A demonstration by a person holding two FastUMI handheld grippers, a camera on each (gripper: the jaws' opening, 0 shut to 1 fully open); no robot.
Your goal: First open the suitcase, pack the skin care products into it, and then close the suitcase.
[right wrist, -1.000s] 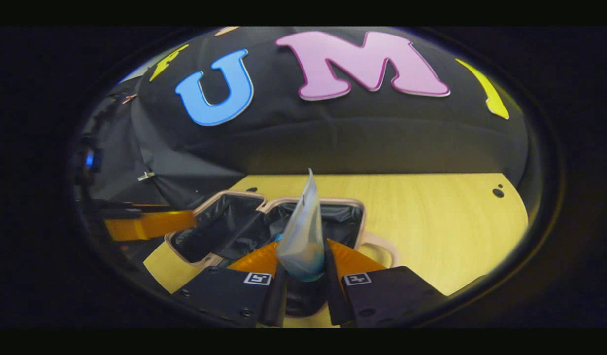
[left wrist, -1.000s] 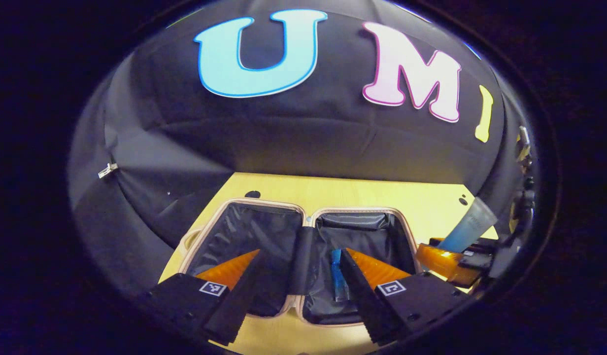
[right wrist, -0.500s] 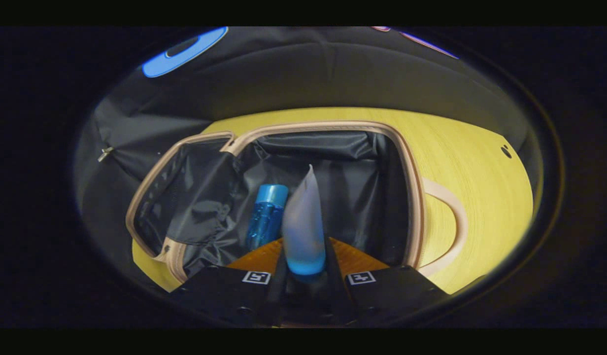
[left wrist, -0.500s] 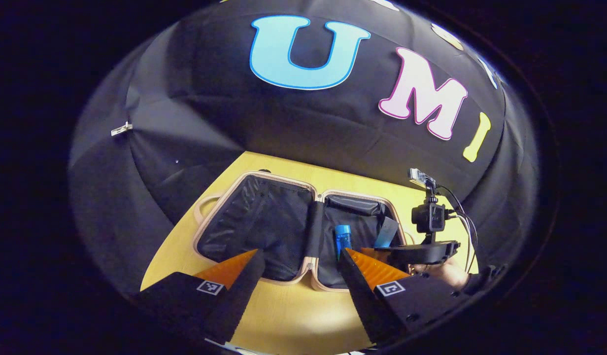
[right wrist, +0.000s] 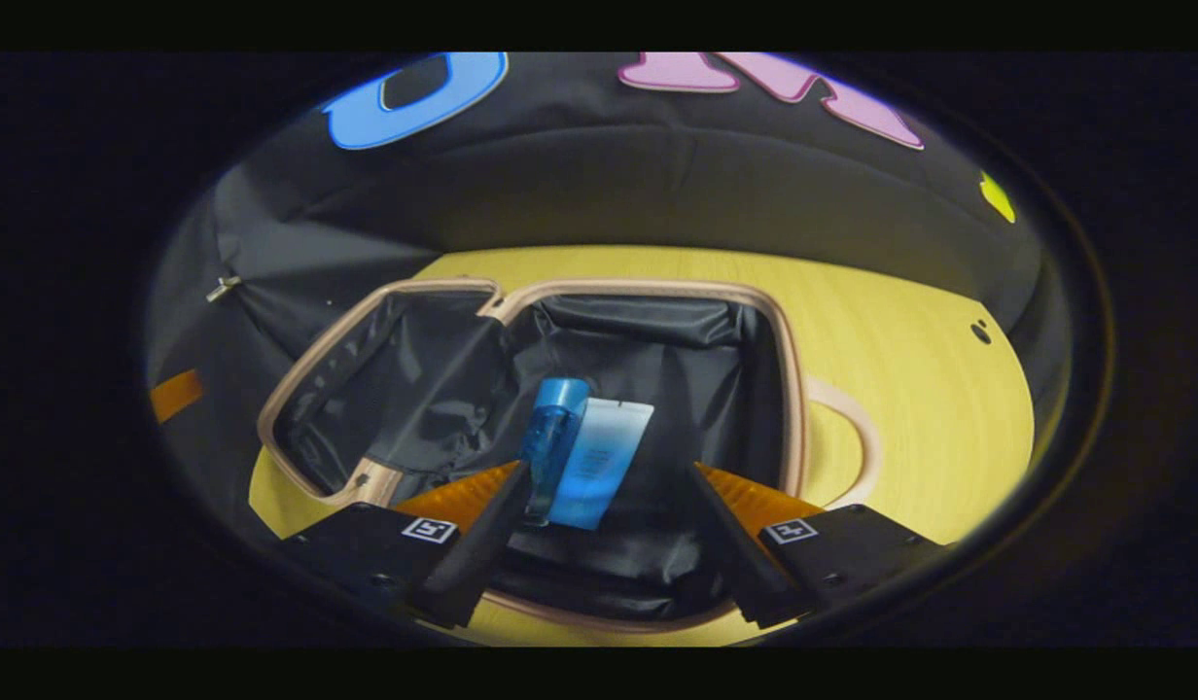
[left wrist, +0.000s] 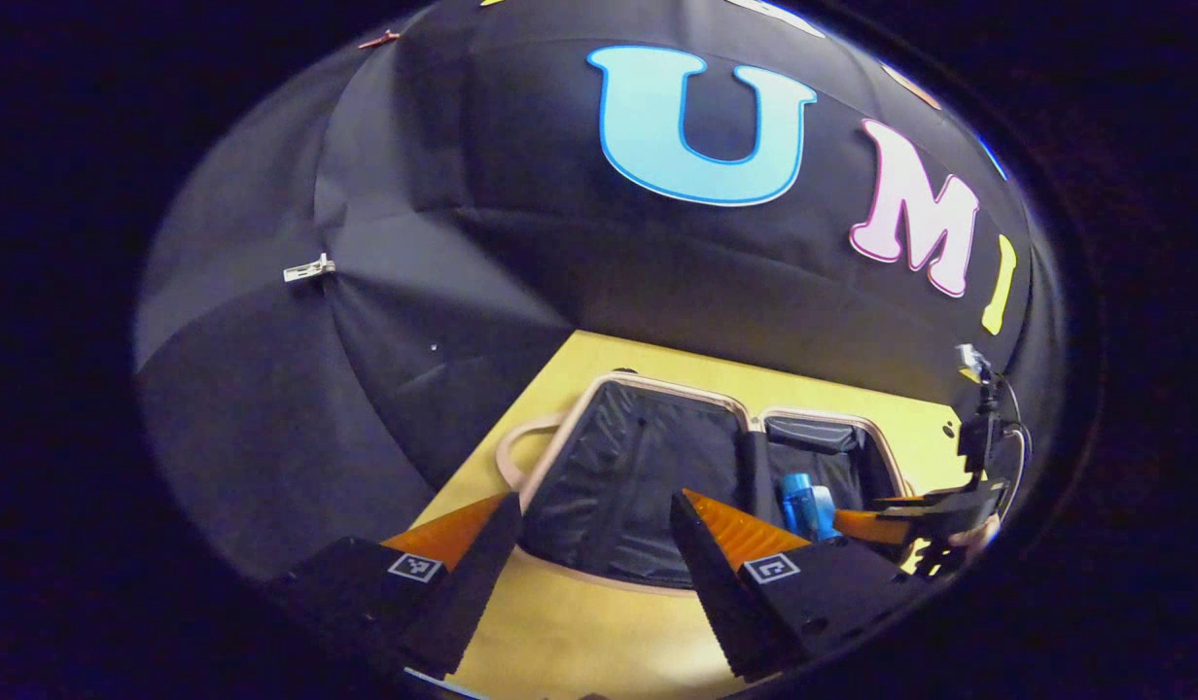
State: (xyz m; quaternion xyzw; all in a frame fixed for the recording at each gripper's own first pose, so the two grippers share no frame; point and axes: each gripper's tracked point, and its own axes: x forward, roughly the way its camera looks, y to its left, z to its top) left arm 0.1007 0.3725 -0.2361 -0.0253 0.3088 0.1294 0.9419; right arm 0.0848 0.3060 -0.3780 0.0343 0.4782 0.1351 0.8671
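On the left, the left hand-held gripper point(left wrist: 584, 544) is hanging over the near edge of the table point(left wrist: 580, 632), its jaws spread wide and holding nothing. Just beyond its fingertips the suitcase point(left wrist: 648, 389) is lying flat and fully open, and its left half, lined in dark fabric, is looking empty.

Moving right across the centre hinge, the right half is holding the skin care items: a blue bottle point(right wrist: 552, 433) and a pale tube point(right wrist: 599, 462) are lying side by side, touching, against the black lining. Above them the right hand-held gripper point(right wrist: 609, 530) is hovering released, its jaws apart and neither finger pressing on the tube or bottle. In the left gripper view that same gripper point(left wrist: 876, 525) is showing at the far right, next to the suitcase rim. Farther right, a curved handle is sticking out from the case onto bare table.

Judging by this, packing is looking nearly or fully done and closing is coming next. The risks: swinging the empty left half over while the right gripper is sitting low could trap its fingers between the halves; the bottle, being round, could roll when the case is jolted and catch in the seam; and pushing on one rim only could slide the whole suitcase across the smooth table instead of folding it.
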